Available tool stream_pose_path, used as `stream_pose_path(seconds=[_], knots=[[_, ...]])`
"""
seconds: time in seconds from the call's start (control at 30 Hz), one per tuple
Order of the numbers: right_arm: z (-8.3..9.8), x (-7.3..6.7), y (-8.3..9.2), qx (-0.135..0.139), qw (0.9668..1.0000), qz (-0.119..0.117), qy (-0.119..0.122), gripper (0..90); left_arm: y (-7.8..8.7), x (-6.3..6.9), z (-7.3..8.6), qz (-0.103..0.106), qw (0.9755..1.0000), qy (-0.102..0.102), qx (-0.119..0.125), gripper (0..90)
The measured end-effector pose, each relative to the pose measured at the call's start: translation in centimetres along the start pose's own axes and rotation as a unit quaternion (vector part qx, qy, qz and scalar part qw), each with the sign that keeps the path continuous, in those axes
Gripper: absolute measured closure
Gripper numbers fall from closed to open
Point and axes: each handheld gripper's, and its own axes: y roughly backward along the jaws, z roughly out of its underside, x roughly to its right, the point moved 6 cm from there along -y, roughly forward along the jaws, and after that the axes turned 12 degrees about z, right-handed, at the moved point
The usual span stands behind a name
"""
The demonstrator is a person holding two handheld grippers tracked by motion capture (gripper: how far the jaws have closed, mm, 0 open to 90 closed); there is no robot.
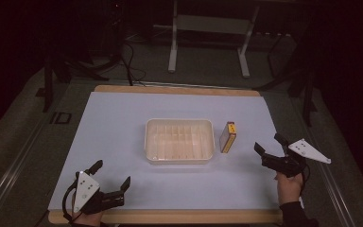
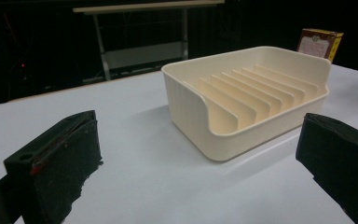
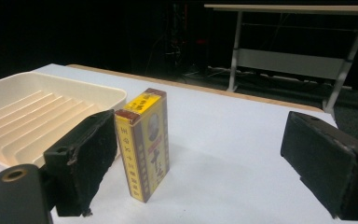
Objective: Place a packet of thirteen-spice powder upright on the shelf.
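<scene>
White tabletop [image 1: 123, 142], wood edging, dark room

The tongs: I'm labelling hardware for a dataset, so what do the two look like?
Both the left tongs and right tongs are black with blocky padded jaws, each topped by a pale three-cornered plate with dots. A dark cable trails from each. The right hand wears a dark sleeve.

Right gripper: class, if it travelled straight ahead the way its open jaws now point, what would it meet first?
Most likely the yellow box, which stands upright on the table just ahead of the right gripper, close by one jaw. The cream tray lies off to the side. Depth is hard to judge, so it might pass narrowly.
</scene>
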Motion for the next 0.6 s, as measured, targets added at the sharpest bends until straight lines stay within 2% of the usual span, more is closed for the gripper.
stream_pose_path(seconds=[0.13, 0.2, 0.43, 0.47, 0.6], knots=[[-0.2, -0.3, -0.2, -0.005, 0.9999, -0.005, 0.014, 11.6, -0.1, -0.1, 0.1, -0.001, 1.0000, 0.005, 0.000, 0.0], [-0.4, -0.4, -0.3, 0.003, 0.9998, -0.001, 0.022, 11.7, -0.1, -0.2, 0.1, -0.002, 1.0000, 0.007, -0.001, 0.0], [-1.5, -0.5, -0.4, 0.008, 0.9997, -0.010, 0.021, 13.5, -0.1, -0.3, 0.3, -0.003, 0.9999, 0.011, -0.005, 0.0], [-1.7, -0.6, -0.6, -0.004, 0.9993, -0.021, 0.029, 13.5, -0.1, -0.3, 0.3, -0.002, 0.9999, 0.011, -0.008, 0.0], [-2.1, -0.7, -0.7, -0.020, 0.9987, -0.020, 0.042, 13.6, -0.1, -0.2, 0.3, -0.002, 0.9999, 0.010, -0.009, 0.0]])
